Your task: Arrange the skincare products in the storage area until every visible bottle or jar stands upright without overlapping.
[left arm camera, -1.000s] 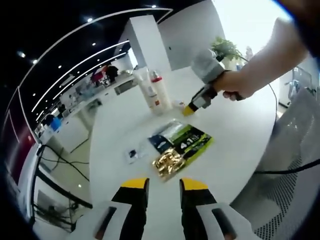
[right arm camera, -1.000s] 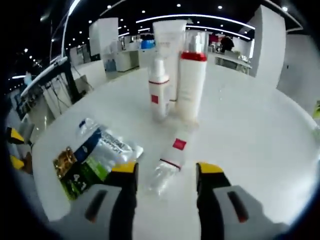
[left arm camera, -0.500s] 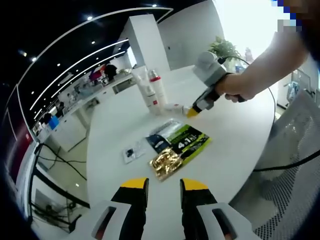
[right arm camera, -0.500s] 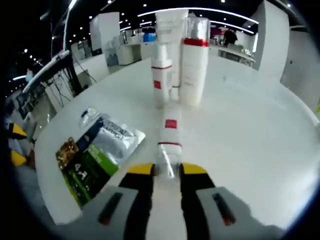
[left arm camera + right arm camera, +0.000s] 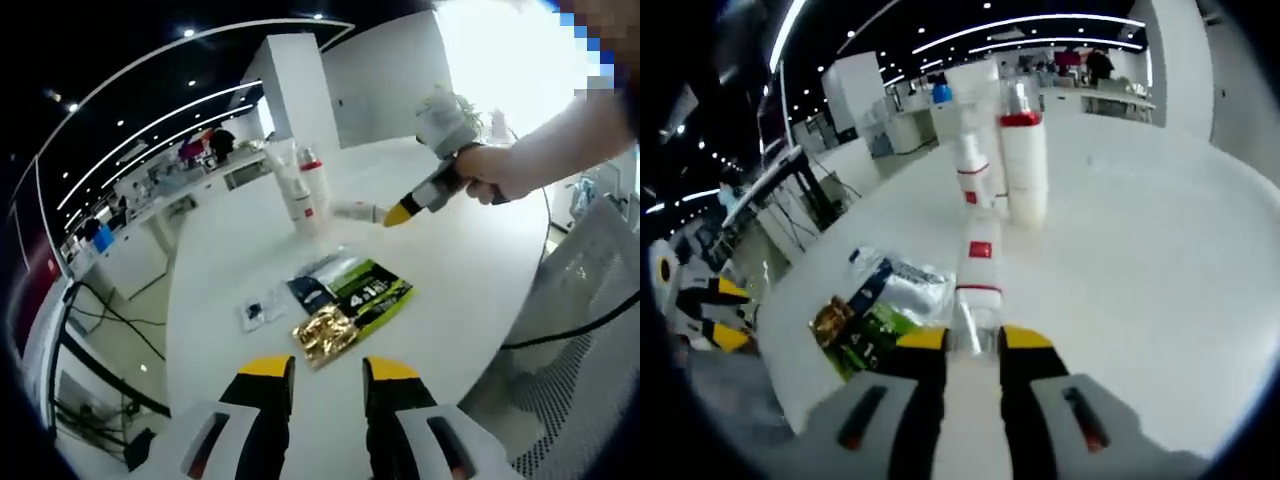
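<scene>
The right hand-held gripper [image 5: 973,340] pinched a small bottle [image 5: 978,272] lying sideways, lifted off the tabletop [image 5: 1140,260]. Three tall bottles [image 5: 1023,165] already stood up. The left hand-held gripper [image 5: 327,368] was spread, empty. One bottle was left to stand.

Right gripper [image 5: 973,340]: yellow-tipped jaws nearly closed, clamped on clear cap end of small bottle [image 5: 977,270], which projects forward along jaw line. In left gripper view, right gripper [image 5: 400,213] enters from right, tilted down toward desk [image 5: 480,270], gripped by person's hand [image 5: 487,172]; bare forearm runs to upper right. Left gripper [image 5: 328,368]: jaws parallel, narrow gap, nothing between, hovering above desk edge. In right gripper view, left gripper [image 5: 725,312] at far left, jaws apart.
</scene>
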A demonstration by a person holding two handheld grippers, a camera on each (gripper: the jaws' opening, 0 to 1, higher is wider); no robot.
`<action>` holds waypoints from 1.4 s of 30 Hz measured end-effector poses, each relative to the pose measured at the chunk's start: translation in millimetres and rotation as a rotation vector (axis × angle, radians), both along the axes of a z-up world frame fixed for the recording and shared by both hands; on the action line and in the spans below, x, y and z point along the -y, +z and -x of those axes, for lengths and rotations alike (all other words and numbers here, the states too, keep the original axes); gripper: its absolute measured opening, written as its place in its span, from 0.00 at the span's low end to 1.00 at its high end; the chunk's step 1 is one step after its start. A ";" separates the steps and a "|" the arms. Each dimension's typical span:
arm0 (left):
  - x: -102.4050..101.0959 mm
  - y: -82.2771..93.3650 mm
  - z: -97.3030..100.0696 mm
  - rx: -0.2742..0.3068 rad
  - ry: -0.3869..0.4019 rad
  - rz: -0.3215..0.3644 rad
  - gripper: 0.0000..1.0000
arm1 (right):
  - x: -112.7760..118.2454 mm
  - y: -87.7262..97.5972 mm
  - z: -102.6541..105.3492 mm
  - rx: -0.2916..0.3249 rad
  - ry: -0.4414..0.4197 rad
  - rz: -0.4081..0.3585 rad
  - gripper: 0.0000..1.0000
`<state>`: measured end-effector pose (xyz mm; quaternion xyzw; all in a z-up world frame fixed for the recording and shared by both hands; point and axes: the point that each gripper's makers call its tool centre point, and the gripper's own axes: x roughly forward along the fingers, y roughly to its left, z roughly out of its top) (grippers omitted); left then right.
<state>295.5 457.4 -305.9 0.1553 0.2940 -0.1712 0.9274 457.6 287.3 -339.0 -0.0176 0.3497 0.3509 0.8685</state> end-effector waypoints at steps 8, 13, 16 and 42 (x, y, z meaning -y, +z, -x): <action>16.8 25.0 -10.2 -0.009 -0.066 0.072 0.32 | -2.0 66.2 42.4 0.018 0.084 -0.196 0.19; 46.1 62.6 -32.1 0.088 -0.132 0.164 0.38 | -9.9 93.6 61.9 0.029 0.155 -0.239 0.19; 77.0 76.7 -36.6 0.081 -0.190 0.325 0.44 | -15.1 106.3 72.0 0.061 0.211 -0.259 0.19; 99.7 103.3 -41.4 -0.267 -0.018 1.251 0.28 | -24.7 117.8 148.5 0.355 0.793 0.001 0.19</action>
